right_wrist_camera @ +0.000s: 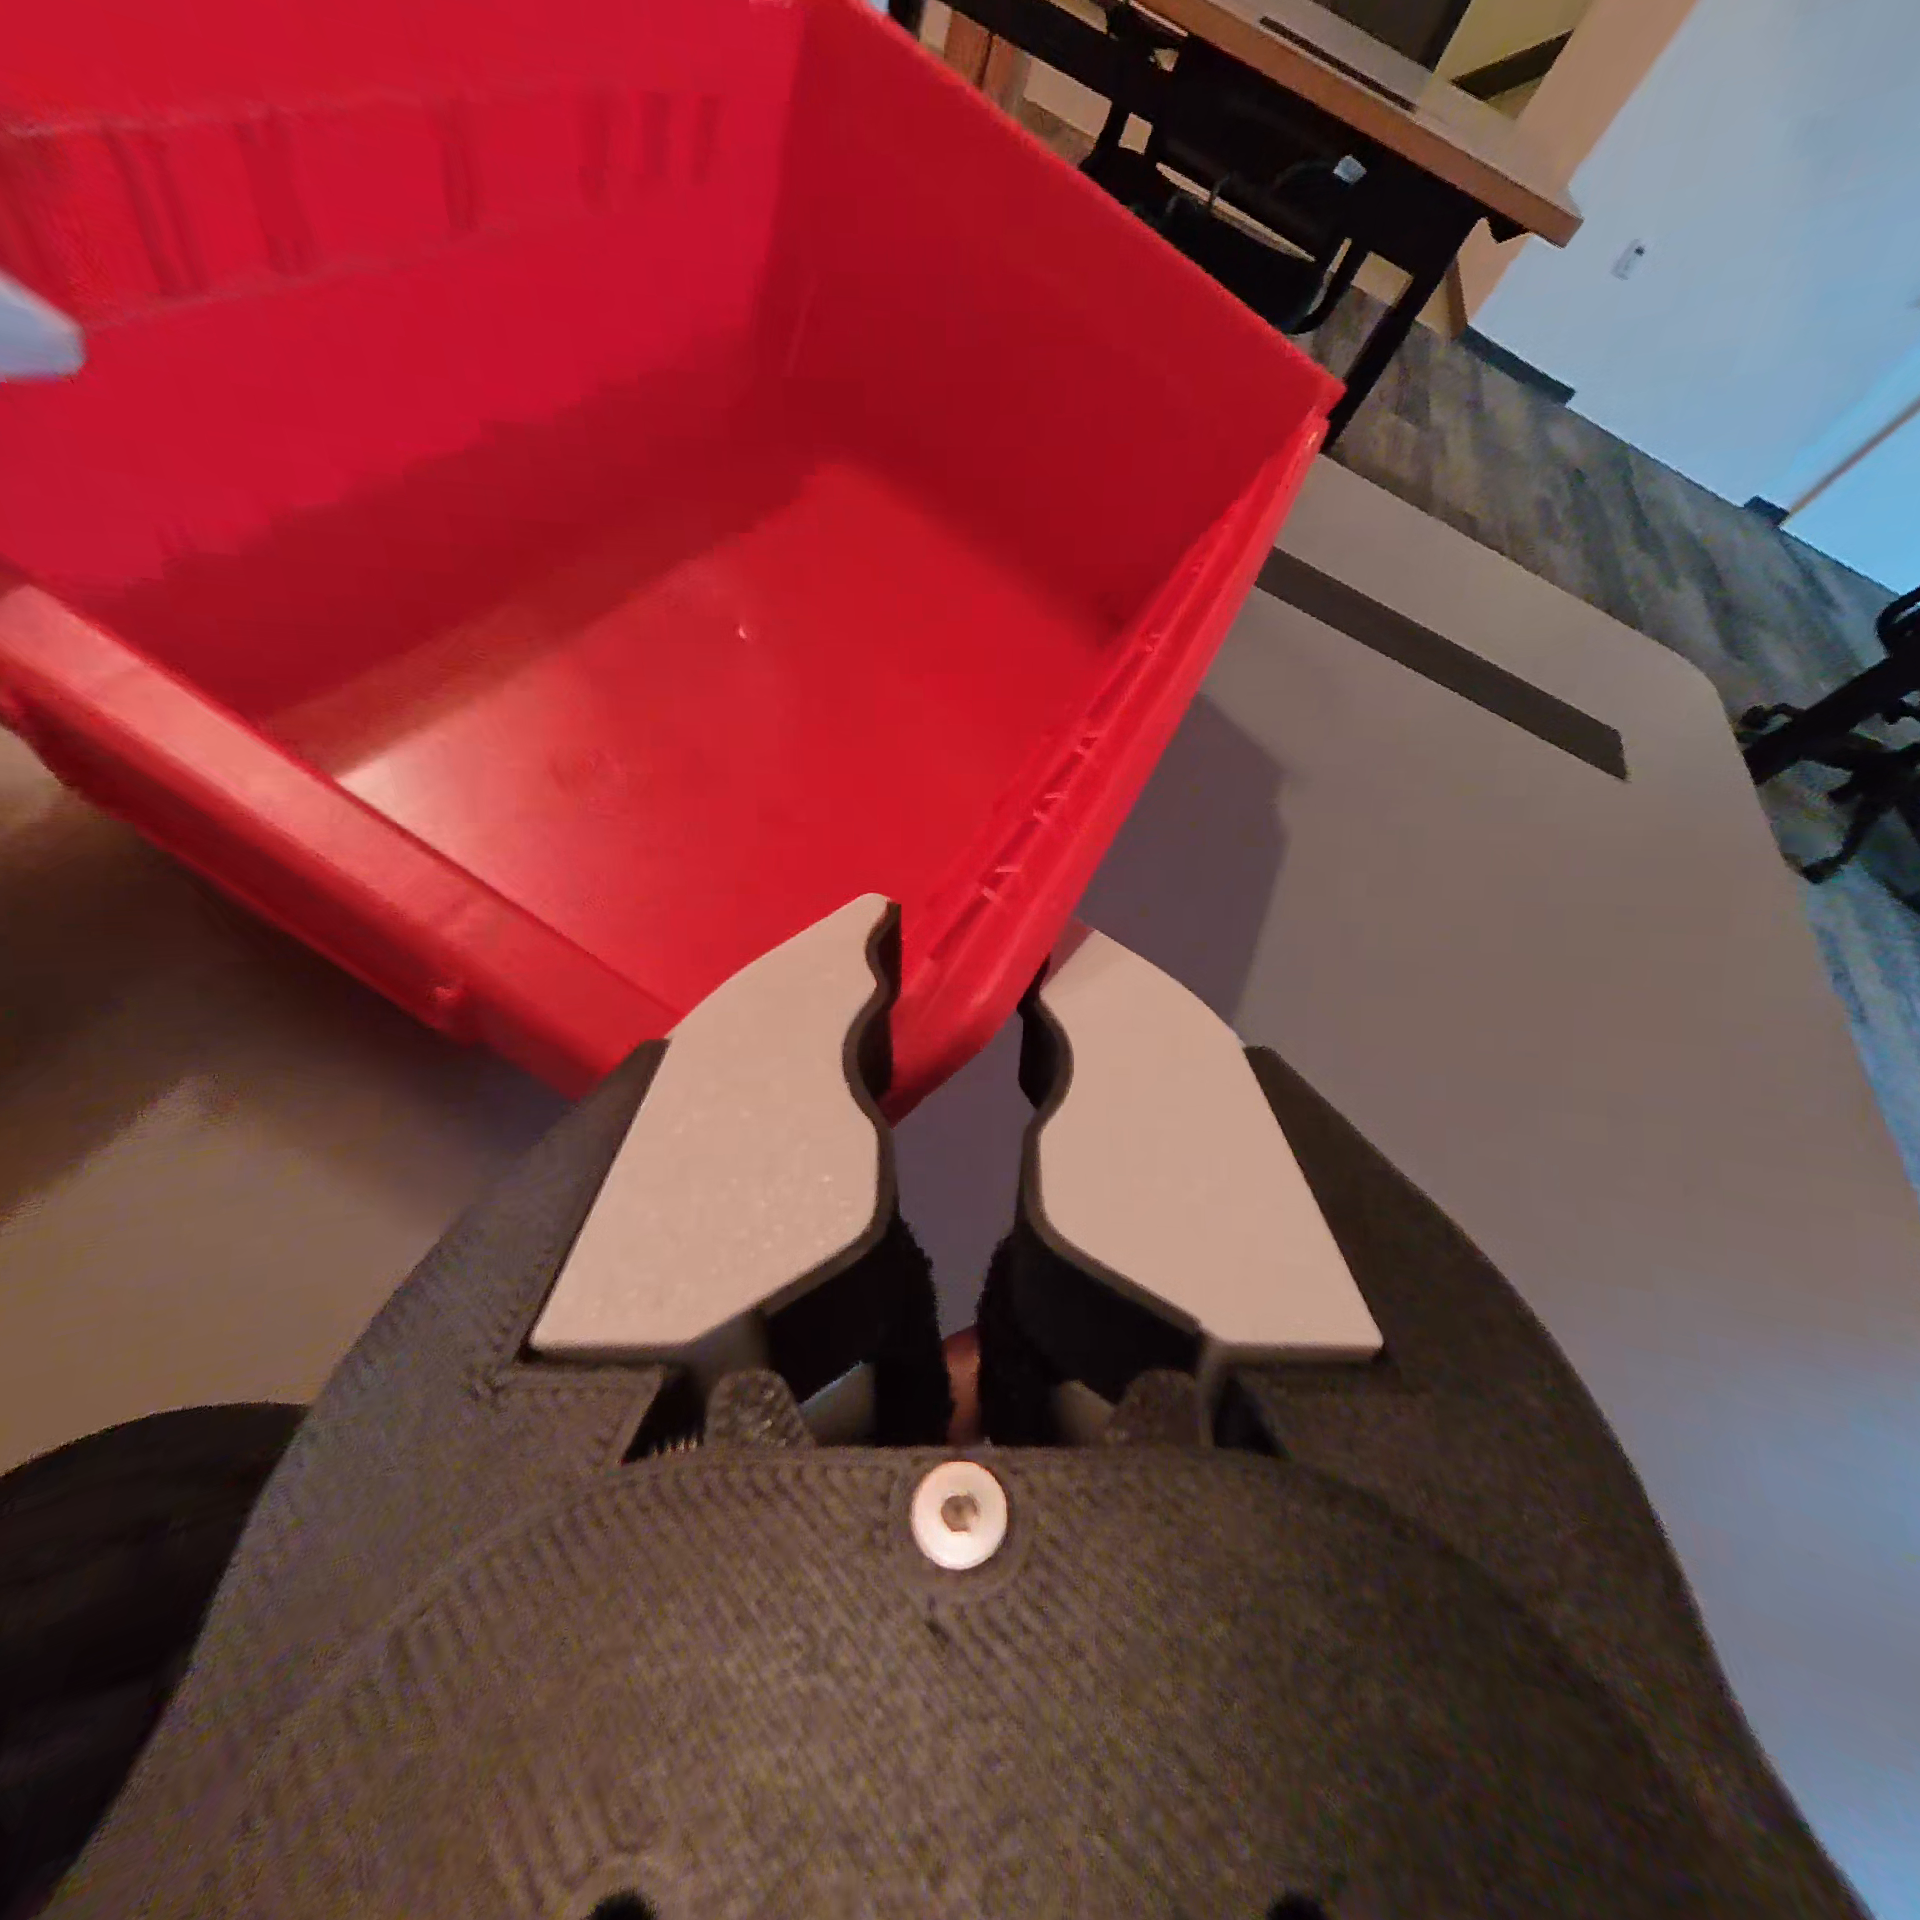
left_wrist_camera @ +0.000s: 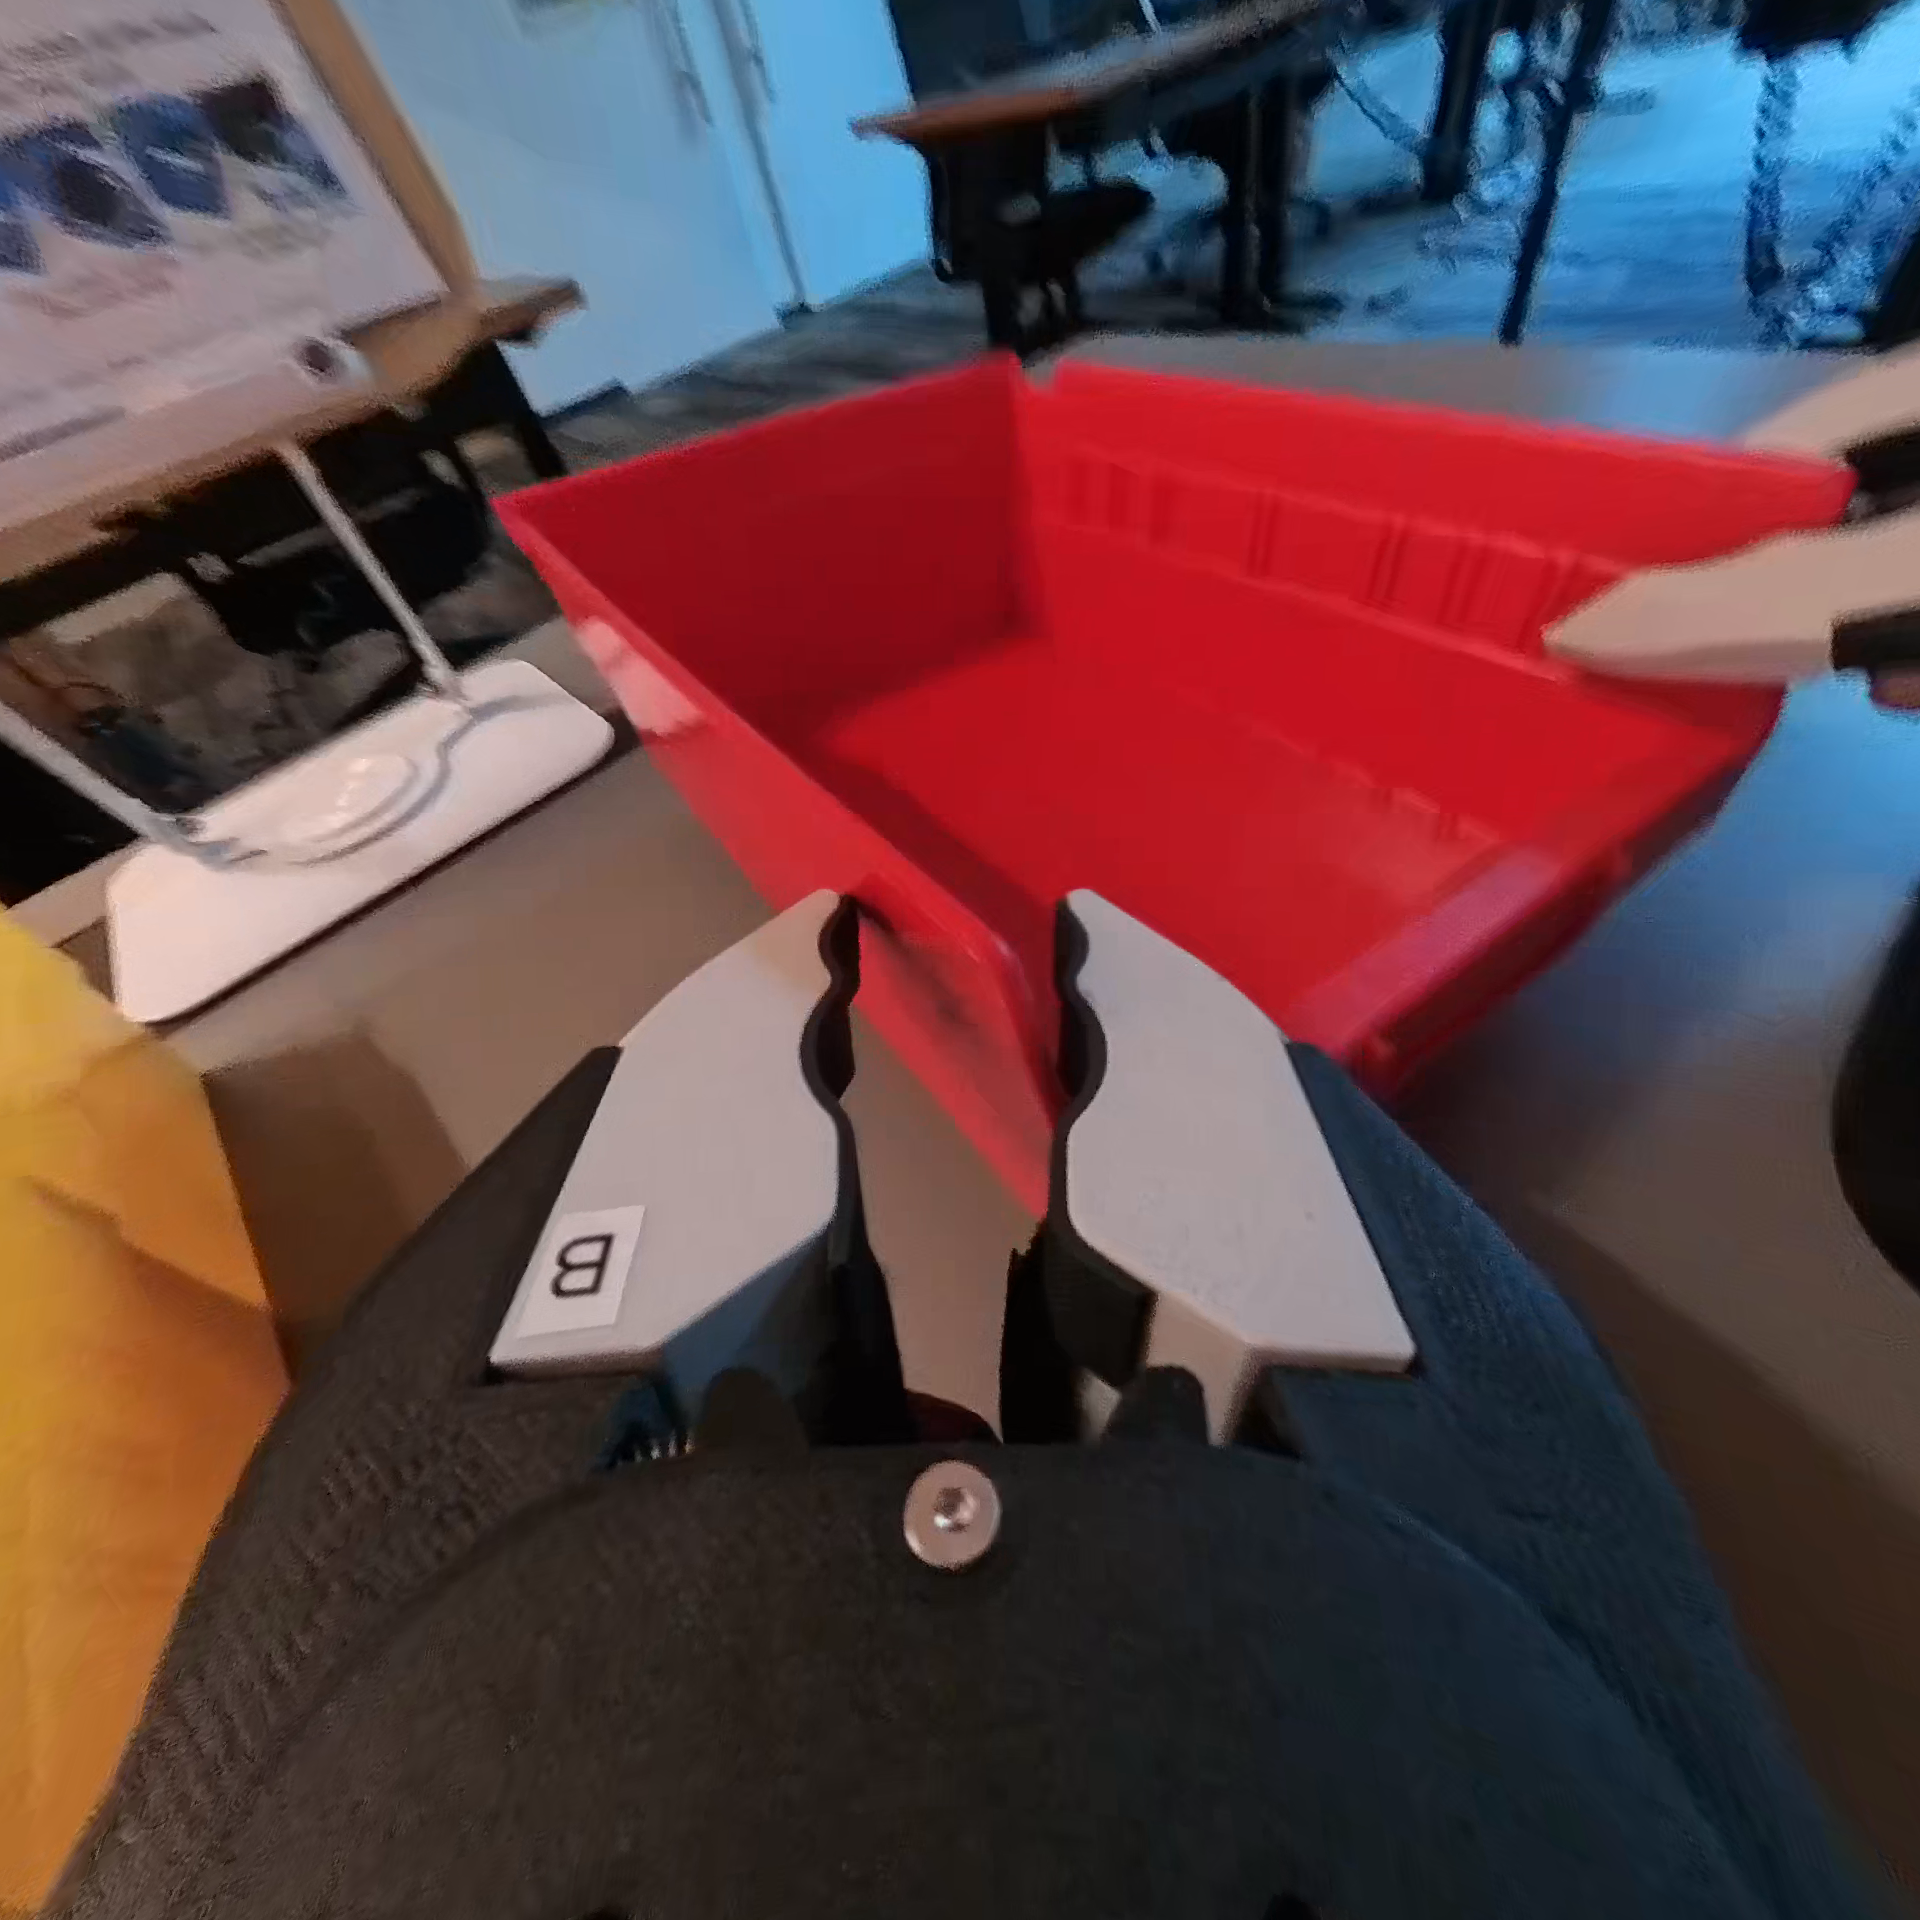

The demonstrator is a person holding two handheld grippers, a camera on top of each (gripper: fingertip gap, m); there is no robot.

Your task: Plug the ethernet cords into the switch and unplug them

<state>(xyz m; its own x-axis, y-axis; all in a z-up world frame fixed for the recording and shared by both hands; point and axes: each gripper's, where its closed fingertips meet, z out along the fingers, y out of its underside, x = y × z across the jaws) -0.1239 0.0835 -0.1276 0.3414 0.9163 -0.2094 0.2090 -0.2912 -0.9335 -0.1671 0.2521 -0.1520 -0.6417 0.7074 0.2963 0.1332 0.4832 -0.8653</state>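
A red open-topped plastic bin (left_wrist_camera: 1195,748) stands on a grey-brown table top (left_wrist_camera: 582,997), and each gripper straddles one of its near corners. In the left wrist view, the left gripper (left_wrist_camera: 951,940), grey-fingered with a black textured body, has its two fingers set apart on either side of the bin's left side wall; the wall sits in the gap nearer the left finger, and whether the pads press it cannot be told. This view alone shows a yellow object (left_wrist_camera: 94,1351) at the left edge, a white flat-based stand (left_wrist_camera: 343,821) on the table beyond it, and a framed board (left_wrist_camera: 177,208) behind. The other tool's grey fingers (left_wrist_camera: 1683,634) enter from the right over the bin's far rim. In the right wrist view, the right gripper (right_wrist_camera: 961,961) has its fingers narrowly apart around the bin's right side wall at the near corner; contact is not clear. Only this view shows the bin's bare floor (right_wrist_camera: 665,727) fully and a dark slot (right_wrist_camera: 1455,665) in the table to the right. No ethernet cords or switch appear in either view.
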